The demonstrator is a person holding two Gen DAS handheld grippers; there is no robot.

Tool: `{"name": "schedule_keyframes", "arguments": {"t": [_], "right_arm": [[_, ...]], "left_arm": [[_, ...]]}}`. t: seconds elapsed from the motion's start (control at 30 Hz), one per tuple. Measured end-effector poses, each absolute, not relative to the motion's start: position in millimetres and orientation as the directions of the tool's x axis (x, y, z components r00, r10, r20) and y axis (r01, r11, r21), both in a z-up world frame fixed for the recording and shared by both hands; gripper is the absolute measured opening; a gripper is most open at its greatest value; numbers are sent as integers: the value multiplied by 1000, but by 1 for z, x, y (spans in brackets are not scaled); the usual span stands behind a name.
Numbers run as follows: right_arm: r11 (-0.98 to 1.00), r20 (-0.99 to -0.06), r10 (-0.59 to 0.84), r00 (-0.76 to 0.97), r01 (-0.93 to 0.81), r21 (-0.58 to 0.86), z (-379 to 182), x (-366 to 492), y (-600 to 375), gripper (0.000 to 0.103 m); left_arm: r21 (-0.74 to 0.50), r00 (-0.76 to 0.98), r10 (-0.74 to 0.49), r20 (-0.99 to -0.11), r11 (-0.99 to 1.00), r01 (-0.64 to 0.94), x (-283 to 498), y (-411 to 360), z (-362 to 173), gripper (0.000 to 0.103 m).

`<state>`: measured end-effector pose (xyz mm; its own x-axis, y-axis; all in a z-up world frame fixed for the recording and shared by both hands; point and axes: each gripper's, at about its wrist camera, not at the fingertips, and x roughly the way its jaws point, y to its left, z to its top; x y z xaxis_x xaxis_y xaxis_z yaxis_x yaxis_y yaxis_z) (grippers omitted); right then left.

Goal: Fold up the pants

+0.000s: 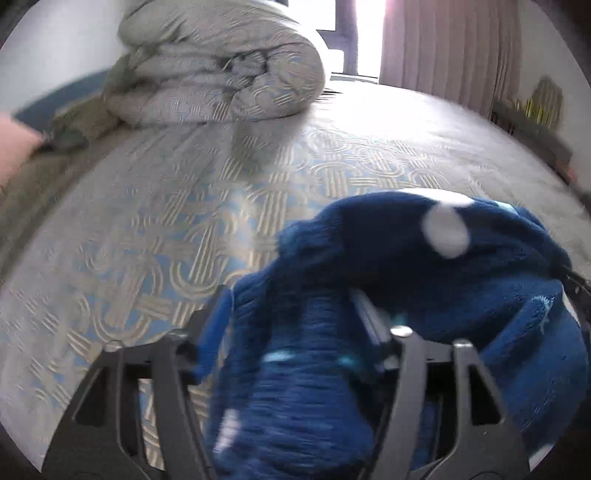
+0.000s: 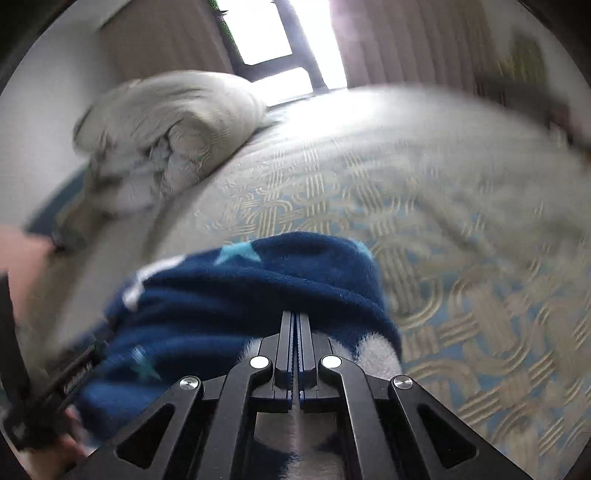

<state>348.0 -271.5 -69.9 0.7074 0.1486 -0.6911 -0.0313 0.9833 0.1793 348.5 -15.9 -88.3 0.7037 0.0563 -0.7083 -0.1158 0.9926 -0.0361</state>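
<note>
A wide bed [image 1: 332, 155] fills the room's middle, covered in a pale sheet with a woven blue and cream pattern. Most of its surface lies bare and flat, giving plenty of open room toward the far edge, where a bright window [image 1: 364, 33] and pink curtains [image 1: 447, 48] stand. At the far left corner of the bed sits a rolled grey quilt [image 1: 221, 66], well apart from the work. The bed's right edge curves away near a blurred dark shelf [image 1: 532, 125].

On the near part of the bed lie the pants [image 1: 424, 273], dark blue fleece with white dots and pale blue stars, bunched in a soft heap.

The left claw [image 1: 291, 317] stands partly wide with a thick fold of the blue fleece filling the gap between its fingers; the blur hides whether the pads press on it.

The right claw [image 2: 295, 321] is pinched fully together, and its tips are buried in the near edge of the pants, gripping the fleece. Open sheet stretches to its right.
</note>
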Motion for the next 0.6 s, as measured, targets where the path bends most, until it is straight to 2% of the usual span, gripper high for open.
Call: {"name": "schedule_keyframes", "arguments": {"t": [0.03,0.13,0.2,0.27,0.4,0.47,0.53,0.6], "right_arm": [[984,-687,146,712,-33,175,-69,346,-272,0],[980,-681,167,713,-43,195,-74,343,-280,0],[980,-682,161,713,-34,196,-75,342,-282,0],[986,-689,134,712,-30,162,-76,344,-278,0],[997,-718,71,693,-34,65,-64,344,-259,1],[996,-712,79,698,-30,81,-40,328,-259,4],[994,-680,96,727,-30,108,-21,309,-260,15],[992,-658,109,745,-38,120,3,288,-257,22]], "left_arm": [[-69,698,29,-715,991,-112,348,-9,-89,69],[-3,706,76,-704,994,-110,346,-19,-87,69],[-9,702,84,-707,992,-127,347,-19,-88,69],[-16,690,79,-719,991,-130,351,-19,-87,68],[61,687,123,-716,992,-113,343,-26,-52,66],[14,736,93,-670,994,-113,321,-23,-19,66],[-32,770,57,-636,994,-100,298,-24,13,67],[-77,788,2,-615,995,-62,278,-29,36,69]]}}
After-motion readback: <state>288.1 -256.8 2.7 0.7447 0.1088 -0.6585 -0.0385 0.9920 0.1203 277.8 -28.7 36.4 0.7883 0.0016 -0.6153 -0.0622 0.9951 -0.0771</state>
